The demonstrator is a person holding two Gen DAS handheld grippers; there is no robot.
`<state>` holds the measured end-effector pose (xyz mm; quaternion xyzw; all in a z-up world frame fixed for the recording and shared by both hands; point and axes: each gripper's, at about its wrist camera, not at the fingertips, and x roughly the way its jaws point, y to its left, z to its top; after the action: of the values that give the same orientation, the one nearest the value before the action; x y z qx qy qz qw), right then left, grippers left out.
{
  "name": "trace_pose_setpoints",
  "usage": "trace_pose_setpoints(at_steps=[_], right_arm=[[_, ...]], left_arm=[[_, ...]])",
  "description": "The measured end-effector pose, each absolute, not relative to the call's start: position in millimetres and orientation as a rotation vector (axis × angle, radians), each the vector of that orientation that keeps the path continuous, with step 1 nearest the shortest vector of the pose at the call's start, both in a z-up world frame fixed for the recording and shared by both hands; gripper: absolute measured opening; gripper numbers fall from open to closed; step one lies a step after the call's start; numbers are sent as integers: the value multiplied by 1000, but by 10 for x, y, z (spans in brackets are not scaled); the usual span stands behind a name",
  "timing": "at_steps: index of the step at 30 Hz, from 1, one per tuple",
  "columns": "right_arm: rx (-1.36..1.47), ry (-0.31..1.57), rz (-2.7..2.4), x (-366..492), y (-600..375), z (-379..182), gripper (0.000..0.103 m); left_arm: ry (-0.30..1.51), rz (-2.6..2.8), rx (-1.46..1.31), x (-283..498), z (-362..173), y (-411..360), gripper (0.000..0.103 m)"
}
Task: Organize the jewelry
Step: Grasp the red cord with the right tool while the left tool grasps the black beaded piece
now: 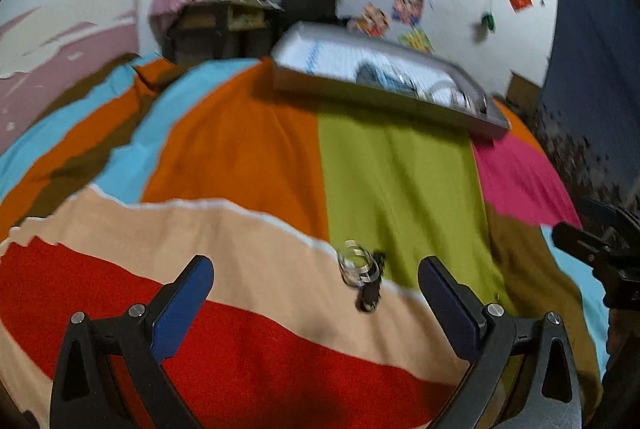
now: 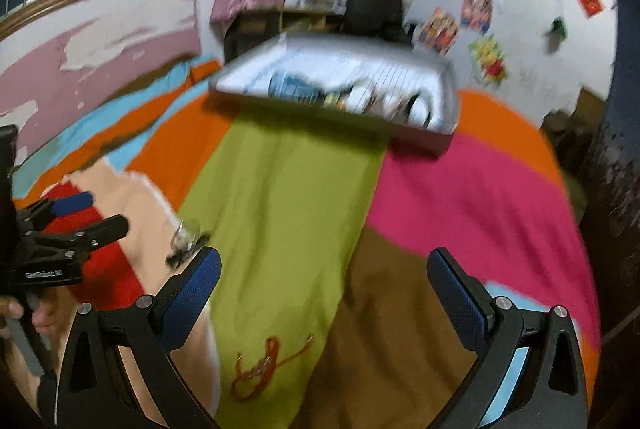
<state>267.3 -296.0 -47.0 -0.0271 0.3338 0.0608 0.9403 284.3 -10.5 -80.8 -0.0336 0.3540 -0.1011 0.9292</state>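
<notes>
Left wrist view shows the left claw (image 1: pixel 316 277) spread wide and empty above a striped bedspread (image 1: pixel 248 157), with a small cluster of silver rings and a dark clip (image 1: pixel 360 275) lying between its fingers on the peach and green stripes. Further back sits the grey jewelry tray (image 1: pixel 384 97), already holding a few pieces. To the right, the right claw (image 2: pixel 324 277) is also wide apart and holds nothing; a red cord bracelet (image 2: pixel 264 365) lies on the green stripe just below it. I judge the left should come straight down, centre on the rings, and close gently so they don't skid on the soft cloth.
</notes>
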Motion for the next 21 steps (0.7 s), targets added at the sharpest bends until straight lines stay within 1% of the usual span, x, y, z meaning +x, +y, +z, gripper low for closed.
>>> trace_pose_setpoints(at_steps=[3,5,6,7,8,10,11,12,13,14,16,17,20,21], right_arm=[[20,810,167,2781,-3015,-668,101],[71,881,187,2827,-3057,-802,99],[84,903,196,2837,-3068,-845,96],[103,939,208,2840,-3071,-915,83],[115,962,217,2832,-3060,-970,68],[143,1016,242,2840,-3053,-1067,60],[150,1031,253,2838,-3044,-1107,56],[153,1046,267,2832,-3033,-1141,53],[149,1059,281,2821,-3004,-1168,48],[143,1066,291,2819,-2979,-1187,45],[128,1082,311,2802,-2918,-1221,42],[125,1090,315,2806,-2902,-1234,40],[125,1127,330,2816,-2868,-1288,39],[124,1140,331,2814,-2858,-1308,39]], left_arm=[[766,-252,-74,2898,-906,-121,102],[788,-280,-87,2927,-960,-125,92],[802,-294,-91,2945,-988,-136,84],[819,-312,-95,2965,-1018,-144,77],[834,-331,-102,2982,-1047,-154,73],[853,-363,-108,3000,-1097,-186,62],[861,-375,-107,3009,-1123,-203,59],[869,-390,-104,3016,-1144,-227,53],[876,-404,-99,3024,-1168,-257,49],[883,-420,-96,3034,-1190,-290,47],[898,-440,-90,3055,-1225,-342,42],[905,-445,-85,3070,-1243,-363,41],[921,-439,-69,3120,-1283,-422,35],[928,-440,-68,3132,-1298,-433,30]])
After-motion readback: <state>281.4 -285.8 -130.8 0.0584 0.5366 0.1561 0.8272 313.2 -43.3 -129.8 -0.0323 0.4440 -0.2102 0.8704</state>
